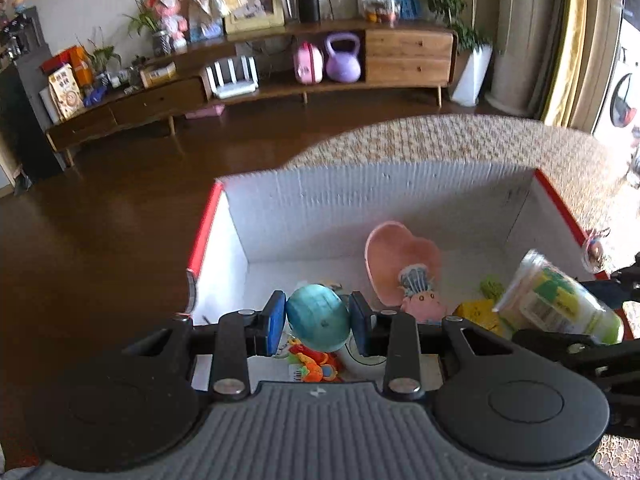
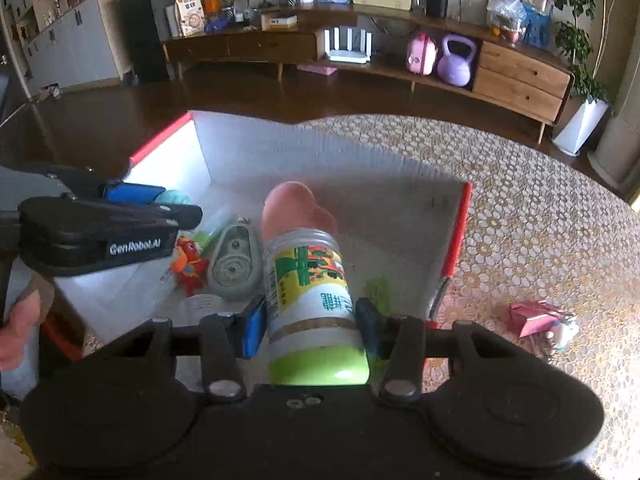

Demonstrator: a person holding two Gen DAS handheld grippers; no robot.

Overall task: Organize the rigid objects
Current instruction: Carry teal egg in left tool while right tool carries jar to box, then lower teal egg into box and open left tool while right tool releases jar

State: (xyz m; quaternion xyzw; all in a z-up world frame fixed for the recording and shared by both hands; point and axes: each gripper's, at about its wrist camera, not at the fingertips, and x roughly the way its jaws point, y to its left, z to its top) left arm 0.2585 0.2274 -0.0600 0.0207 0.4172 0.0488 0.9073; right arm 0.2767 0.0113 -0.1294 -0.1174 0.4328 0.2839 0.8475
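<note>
Patterned cloth covers the table point(image 2: 540, 216) under a white box point(image 1: 360, 200) with red edges. Nearest, the left gripper point(image 1: 318, 322) pinches a teal ball point(image 1: 318, 318) over the box's near left part. The right gripper point(image 2: 310, 326) clamps a green-capped jar point(image 2: 312, 300) above its right side. Deeper in lie a red toy point(image 2: 190, 266), a grey tape dispenser point(image 2: 234, 260) and a pink heart-shaped dish point(image 1: 400, 260). Far off, a wooden sideboard point(image 1: 404, 58) holds a purple kettlebell point(image 1: 343, 58).

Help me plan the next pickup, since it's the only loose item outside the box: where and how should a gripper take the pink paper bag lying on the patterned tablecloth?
Grip the pink paper bag across its flat body from above; it lies on its side, so its thin faces suit a top-down pinch.
</note>
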